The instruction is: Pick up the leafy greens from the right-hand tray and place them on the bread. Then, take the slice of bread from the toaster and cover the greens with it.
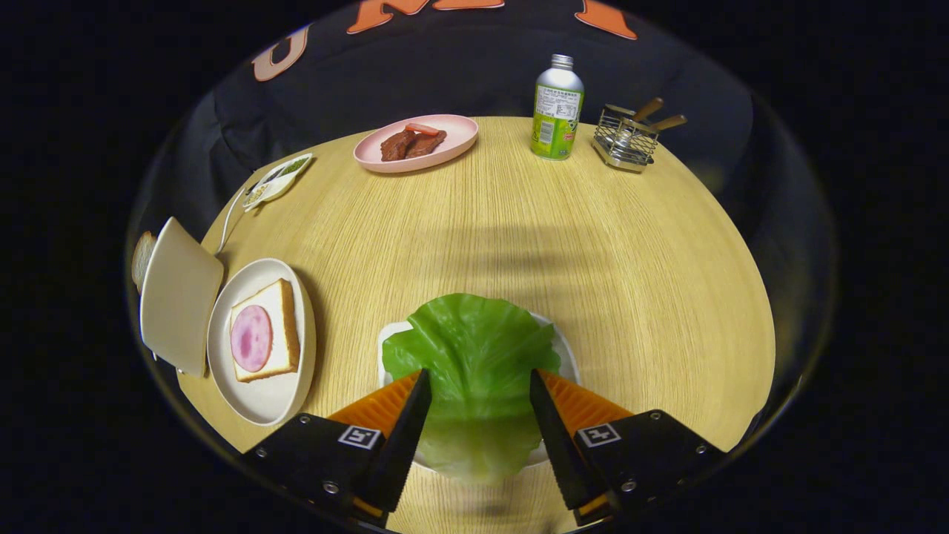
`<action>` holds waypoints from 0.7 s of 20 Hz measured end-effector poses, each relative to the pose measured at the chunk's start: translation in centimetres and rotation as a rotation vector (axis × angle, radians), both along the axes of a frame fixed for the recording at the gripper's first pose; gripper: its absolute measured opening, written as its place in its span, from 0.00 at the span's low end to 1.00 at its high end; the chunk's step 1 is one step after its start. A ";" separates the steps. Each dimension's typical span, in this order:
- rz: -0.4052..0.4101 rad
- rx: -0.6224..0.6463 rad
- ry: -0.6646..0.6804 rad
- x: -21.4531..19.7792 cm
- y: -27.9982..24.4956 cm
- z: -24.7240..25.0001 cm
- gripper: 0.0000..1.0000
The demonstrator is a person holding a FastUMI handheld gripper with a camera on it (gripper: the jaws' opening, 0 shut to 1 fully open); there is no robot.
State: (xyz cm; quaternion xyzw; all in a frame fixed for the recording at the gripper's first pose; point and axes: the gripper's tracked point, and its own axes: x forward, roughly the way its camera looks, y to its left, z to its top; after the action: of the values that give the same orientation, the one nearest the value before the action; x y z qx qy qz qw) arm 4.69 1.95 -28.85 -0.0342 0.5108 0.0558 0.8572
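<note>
In the gripper view the tool (478, 386) hangs over the leafy greens (474, 363), its fingers apart on either side of the leaf, not pressing it. The greens lie on a white tray (565, 356) near the desk's (593, 245) front edge. The leaf looks light, floppy, easily torn — best pinched at its thicker middle rib. The bread (285, 326) with its pink slice waits on a plate (259, 404) at the left edge, beside the toaster (178, 293).

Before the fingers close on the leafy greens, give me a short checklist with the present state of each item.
1. Gripper open, fingers on either side of the leafy greens: ok.
2. Greens lying on their white tray: ok.
3. Fingers low enough to pinch the leaf: cannot tell.
4. Bread with the pink slice waiting on the plate: ok.
5. Second bread slice showing behind the toaster: ok.
</note>
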 end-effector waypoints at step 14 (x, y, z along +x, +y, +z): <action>-0.082 -0.003 -0.035 0.4 -1.7 -0.3 0.02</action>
State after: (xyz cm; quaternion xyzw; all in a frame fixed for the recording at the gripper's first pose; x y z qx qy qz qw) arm 5.06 0.22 -29.19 -0.0158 0.4969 0.0193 0.8675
